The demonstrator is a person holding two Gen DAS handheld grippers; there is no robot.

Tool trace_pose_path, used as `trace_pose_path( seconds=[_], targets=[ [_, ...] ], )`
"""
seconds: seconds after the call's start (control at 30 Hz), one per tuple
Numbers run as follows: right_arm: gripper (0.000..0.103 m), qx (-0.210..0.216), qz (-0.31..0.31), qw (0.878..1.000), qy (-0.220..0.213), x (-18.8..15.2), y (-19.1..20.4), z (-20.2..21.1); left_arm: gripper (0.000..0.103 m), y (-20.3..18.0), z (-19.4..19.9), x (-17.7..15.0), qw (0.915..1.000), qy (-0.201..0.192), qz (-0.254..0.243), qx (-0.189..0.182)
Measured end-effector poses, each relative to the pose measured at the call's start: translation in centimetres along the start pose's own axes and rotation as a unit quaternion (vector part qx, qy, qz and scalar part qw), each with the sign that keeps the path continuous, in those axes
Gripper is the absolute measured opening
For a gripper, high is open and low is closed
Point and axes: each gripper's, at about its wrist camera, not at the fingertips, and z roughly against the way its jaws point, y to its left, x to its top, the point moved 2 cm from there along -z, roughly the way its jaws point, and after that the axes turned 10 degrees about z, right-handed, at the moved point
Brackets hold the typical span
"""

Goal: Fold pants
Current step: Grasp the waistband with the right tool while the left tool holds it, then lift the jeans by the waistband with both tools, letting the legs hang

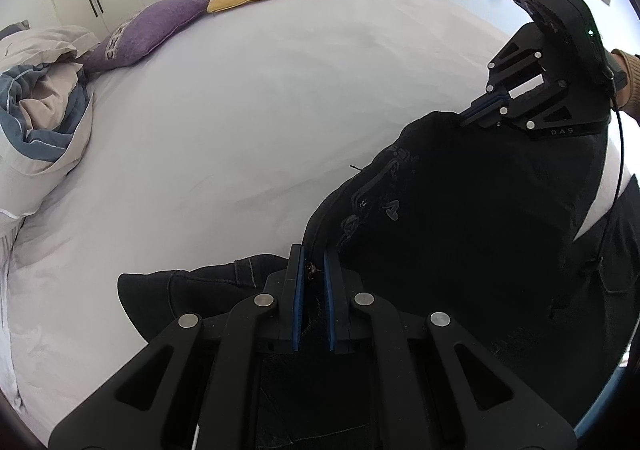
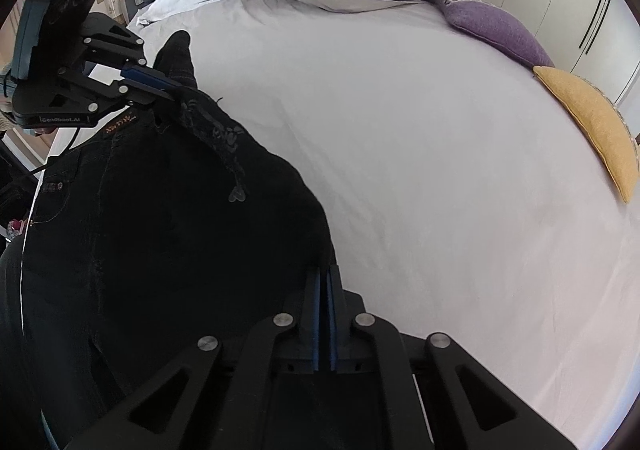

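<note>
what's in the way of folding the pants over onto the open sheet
Nothing visible. Both the left hand-held gripper and right hand-held gripper already pinch the black pants; the white sheet beyond is bare, with the purple cushion far off.

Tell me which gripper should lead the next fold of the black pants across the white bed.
Probably the left gripper: it is clamped on the waistband of the black denim pants, nearest the open white bed sheet. The right gripper pinches the far edge and could follow.
</note>
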Motion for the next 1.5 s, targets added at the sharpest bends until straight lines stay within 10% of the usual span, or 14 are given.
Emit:
trace_pose_path(
  seconds=[0.4,0.7,1.07,1.5],
  targets=[
    [0.003,-0.029,0.122,0.992,0.010,-2.1,9.9,4.6,0.008,-1.4,3.7,-4.9,0.9996,0.000,-0.027,0.013],
    [0.003,-0.064,0.254,0.964,0.046,-5.0,18.1,6.2,0.008,-4.8,5.8,-11.4,0.9955,0.006,-0.092,0.021],
    [0.003,-0.101,0.419,0.898,0.089,-8.5,28.0,4.9,0.008,-7.3,6.4,-18.4,0.9874,0.025,-0.152,0.035],
    [0.003,-0.097,0.447,0.886,0.083,-10.2,33.5,4.5,0.008,-8.9,6.1,-23.5,0.9750,0.052,-0.193,0.096]
  ],
)
